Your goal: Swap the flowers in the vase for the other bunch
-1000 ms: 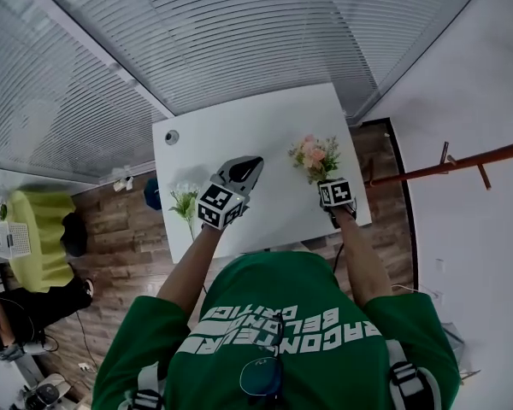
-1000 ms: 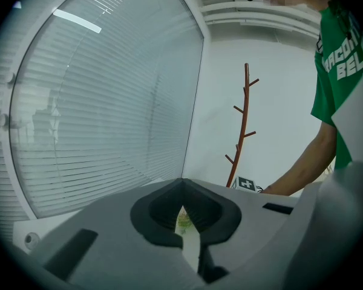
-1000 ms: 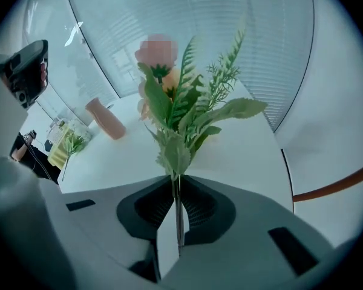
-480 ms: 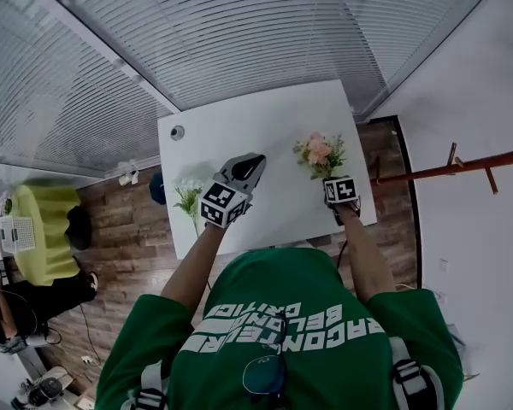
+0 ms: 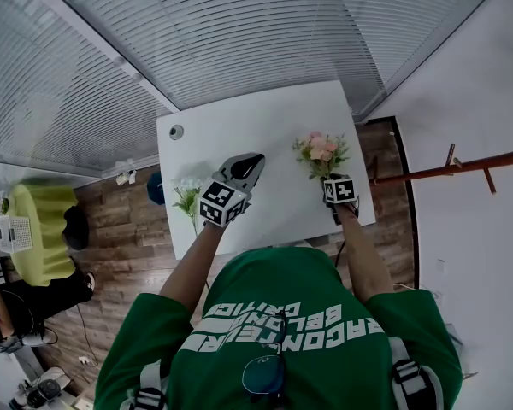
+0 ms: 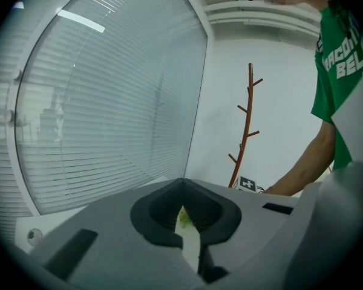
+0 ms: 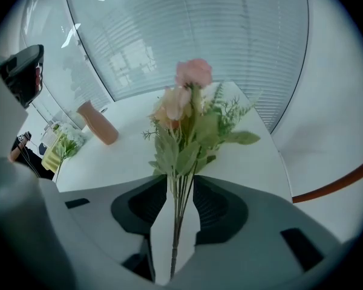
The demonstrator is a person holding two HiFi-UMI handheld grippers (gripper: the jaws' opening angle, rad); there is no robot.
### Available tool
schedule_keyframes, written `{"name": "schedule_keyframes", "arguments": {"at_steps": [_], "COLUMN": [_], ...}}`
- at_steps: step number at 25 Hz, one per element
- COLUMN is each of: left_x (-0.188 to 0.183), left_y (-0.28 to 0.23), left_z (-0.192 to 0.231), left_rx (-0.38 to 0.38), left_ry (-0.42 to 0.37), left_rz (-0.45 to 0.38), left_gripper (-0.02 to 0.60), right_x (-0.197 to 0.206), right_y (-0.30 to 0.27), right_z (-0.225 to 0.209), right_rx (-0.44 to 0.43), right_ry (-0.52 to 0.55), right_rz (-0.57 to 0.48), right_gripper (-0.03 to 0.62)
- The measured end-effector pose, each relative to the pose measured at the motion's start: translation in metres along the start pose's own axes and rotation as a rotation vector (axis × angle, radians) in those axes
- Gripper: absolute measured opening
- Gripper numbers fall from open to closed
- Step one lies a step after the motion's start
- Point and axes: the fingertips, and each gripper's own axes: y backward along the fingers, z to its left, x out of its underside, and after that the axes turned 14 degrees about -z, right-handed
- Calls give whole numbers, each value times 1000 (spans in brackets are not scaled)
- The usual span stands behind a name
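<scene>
A pink and peach flower bunch (image 5: 321, 154) lies on the white table (image 5: 265, 126) at its right side. My right gripper (image 5: 331, 178) is at its stems. In the right gripper view the stems (image 7: 180, 204) run between the jaws with bare table showing on both sides. These jaws have just been opening, and my right gripper (image 7: 180, 186) is open. A white and green bunch (image 5: 186, 196) lies at the table's left front edge. A pinkish vase (image 7: 98, 124) stands tilted further back. My left gripper (image 5: 253, 162) hovers mid-table, and in its own view my left gripper (image 6: 183, 181) is shut on nothing.
A round grommet (image 5: 177, 131) sits in the table's far left corner. Slatted blinds (image 5: 239, 32) line the wall behind the table. A red-brown coat stand (image 5: 462, 165) is to the right, and a yellow-green seat (image 5: 34, 237) is on the wooden floor to the left.
Both hands and both bunches stay where they were on the table; only the head view shifts slightly. The head view is too far off to show the jaws.
</scene>
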Motion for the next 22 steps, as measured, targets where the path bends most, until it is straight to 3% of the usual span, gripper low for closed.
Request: {"name": "schedule_keyframes", "arguments": {"at_steps": [10, 16, 22], "left_x": [-3, -8, -9], "left_y": [5, 15, 35], "left_z": [2, 9, 16], "left_rx": [4, -16, -56], "left_ry": [-1, 7, 16], "left_rz": [-21, -36, -51], "left_gripper": [8, 8, 8], "right_x": [-15, -61, -125], "right_y": [19, 52, 82], "right_z": [-6, 2, 33], "right_rx": [54, 91, 62], "right_ry": [-16, 9, 54], "right_rz": [-58, -222, -391], "right_gripper": [152, 152, 150]}}
